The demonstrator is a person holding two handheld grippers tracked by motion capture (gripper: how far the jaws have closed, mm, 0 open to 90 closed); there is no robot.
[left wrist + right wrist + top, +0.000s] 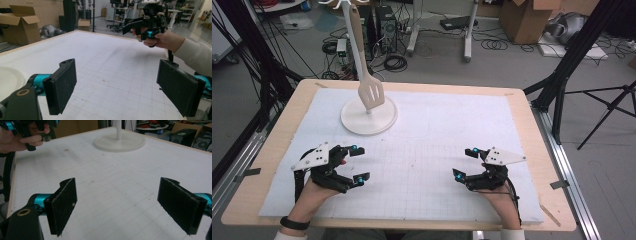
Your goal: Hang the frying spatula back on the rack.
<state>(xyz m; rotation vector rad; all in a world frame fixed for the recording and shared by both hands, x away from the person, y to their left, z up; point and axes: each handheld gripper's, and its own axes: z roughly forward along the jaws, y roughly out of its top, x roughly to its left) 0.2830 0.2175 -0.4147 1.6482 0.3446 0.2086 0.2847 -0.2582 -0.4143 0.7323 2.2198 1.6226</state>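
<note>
Both our claws sit low over the near part of the desk, and each one stands wide open with nothing between its black pads. We see our left claw (358, 164) at the near left and our right claw (465, 163) at the near right, well apart, their jaws pointing toward each other across bare mat. From the left gripper view the pads (62, 85) frame only gridded mat, with the right hand (162, 40) and its claw farther off.

Beneath the claws lies one white mat (427, 150) printed with a faint grid, covering most of the single wooden desk (532, 135), whose pale edge shows all round.

Ahead of our left claw, toward the far left of the mat, stands one round white stand (357, 122) with a thin post. One pale slotted spatula (371, 95) hangs on it, blade down, just above the base. It is well apart from both claws.

Beyond the desk we see grey floor strewn with cables, one black tripod (607, 107) off to the right, and two cardboard boxes (21, 23) in the left gripper view.
</note>
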